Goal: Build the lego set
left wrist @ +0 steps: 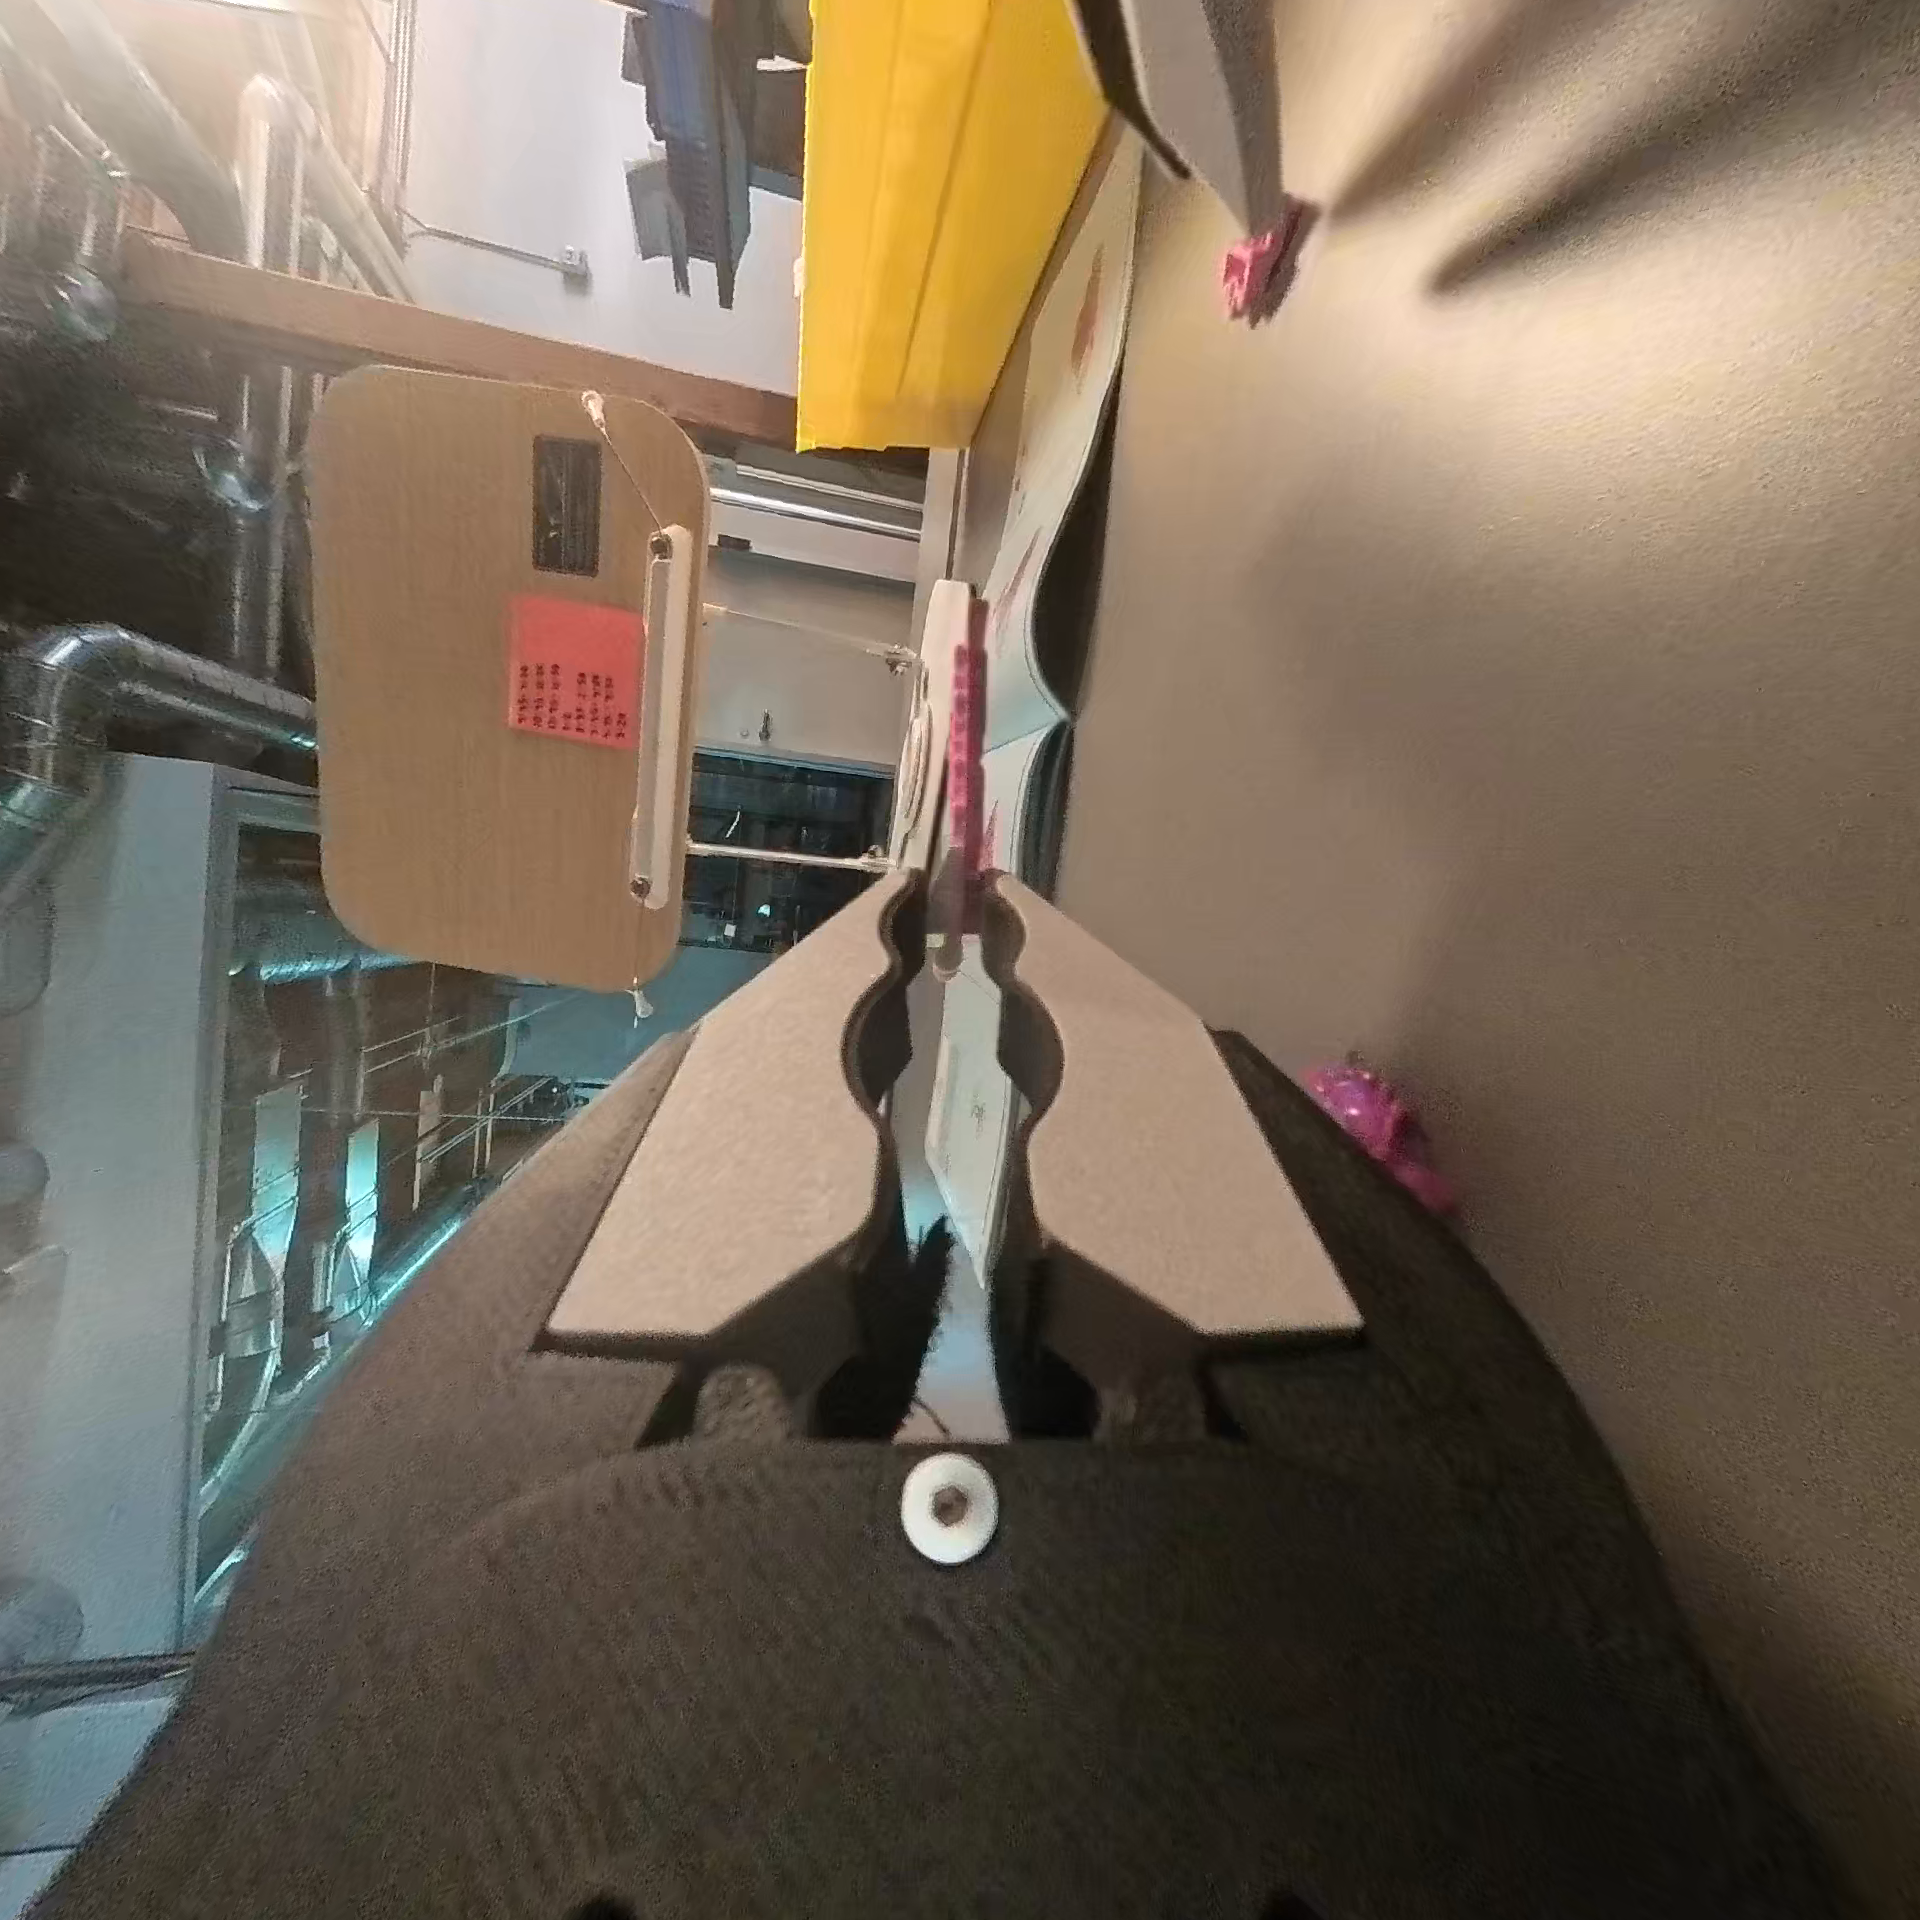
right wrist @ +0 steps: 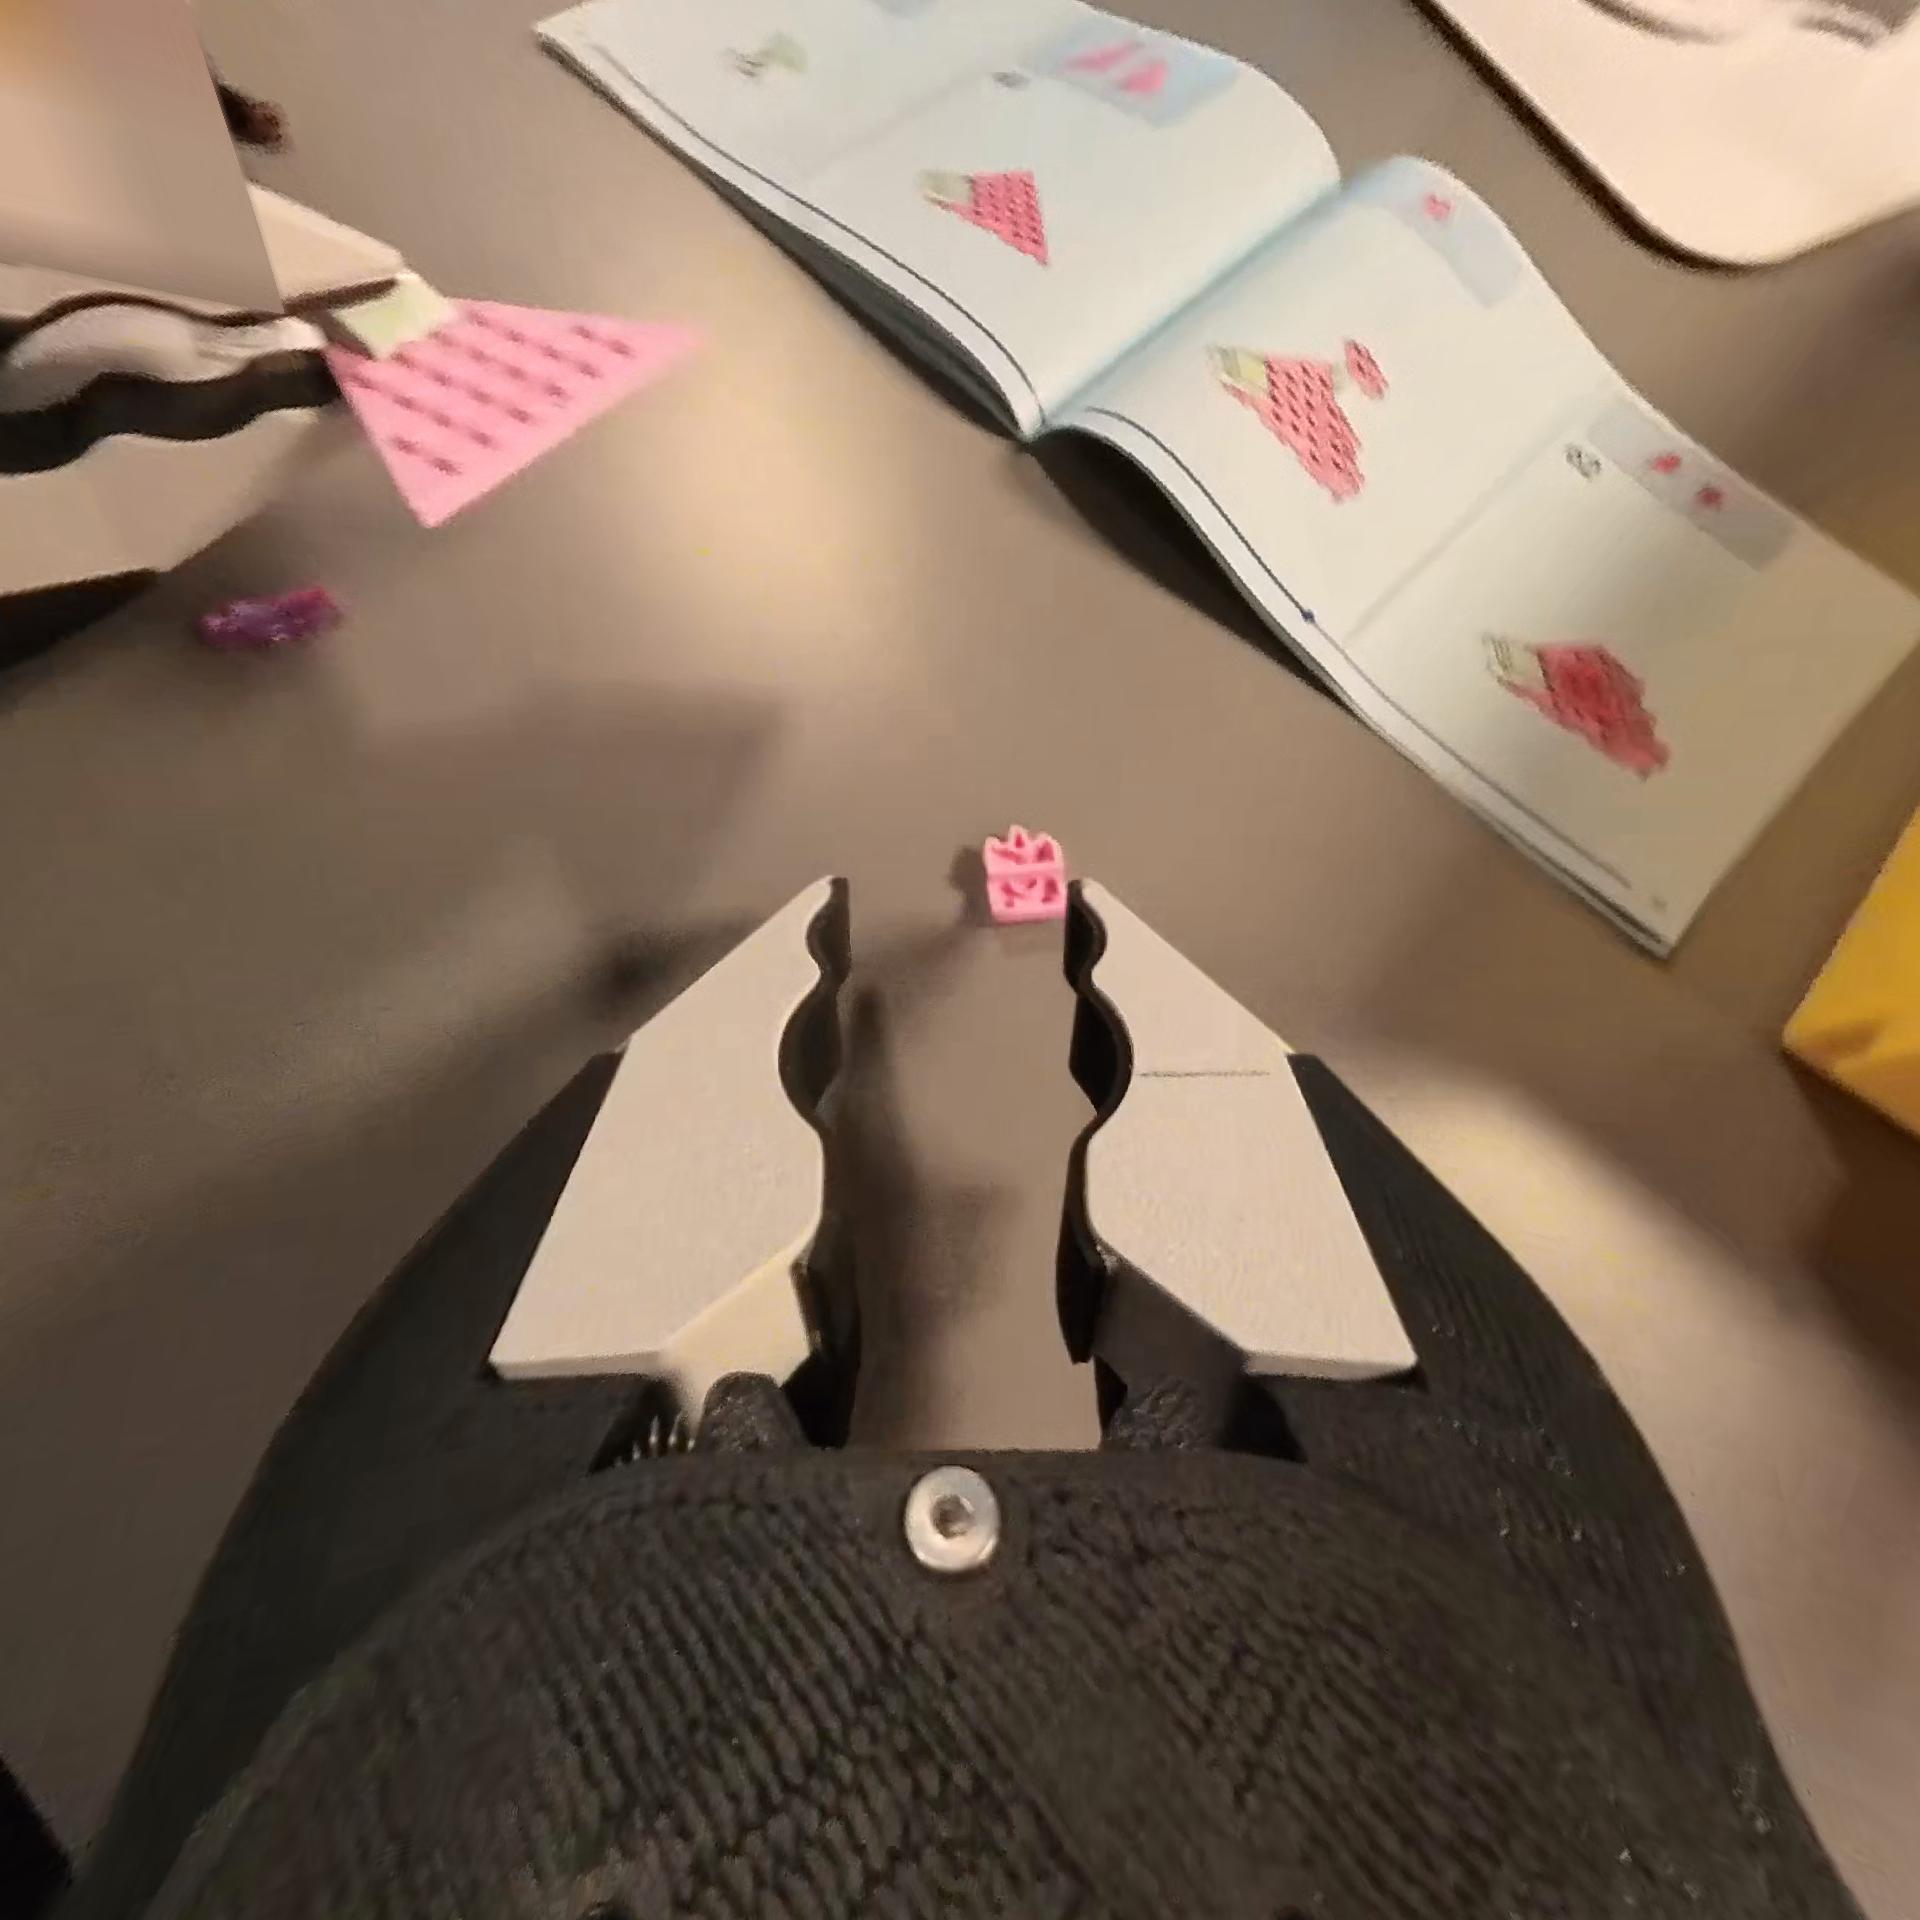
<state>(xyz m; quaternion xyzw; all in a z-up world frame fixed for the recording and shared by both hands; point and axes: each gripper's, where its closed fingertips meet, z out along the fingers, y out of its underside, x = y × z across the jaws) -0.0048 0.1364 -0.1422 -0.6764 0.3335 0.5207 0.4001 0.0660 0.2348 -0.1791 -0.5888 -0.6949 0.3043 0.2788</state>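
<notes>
the left gripper (left wrist: 951,894) is seen nearly closed, its pale grey fingers (left wrist: 1060,997) pinched on the edge of a flat pink triangular studded plate (right wrist: 499,400) with a small pale block at its corner. in the left wrist view the plate is seen edge-on as a thin magenta strip (left wrist: 968,769) running out from the fingertips. the plate is held clear above the matte grey-brown tabletop (right wrist: 520,935).

the right gripper (right wrist: 956,899) is seen wide open with nothing between its pads. a small pink square brick piece (right wrist: 1023,883) is lying on the tabletop just ahead of the tips, close beside the right-hand fingertip (right wrist: 1086,914); contact cannot be told. the same piece is seen as a blurred magenta bit (left wrist: 1262,260) under the far gripper in the left wrist view.

an open pale-blue instruction booklet with pink build drawings (right wrist: 1195,343) is laid flat beyond the brick. a small glittery purple piece (right wrist: 270,615) is lying on the table near the left gripper. a yellow box (right wrist: 1860,1008) is seen at the right edge, and a white rounded board (right wrist: 1714,125) at the far corner. a wooden rounded panel with a red sticker (left wrist: 488,675) is seen in the background of the left wrist view.
</notes>
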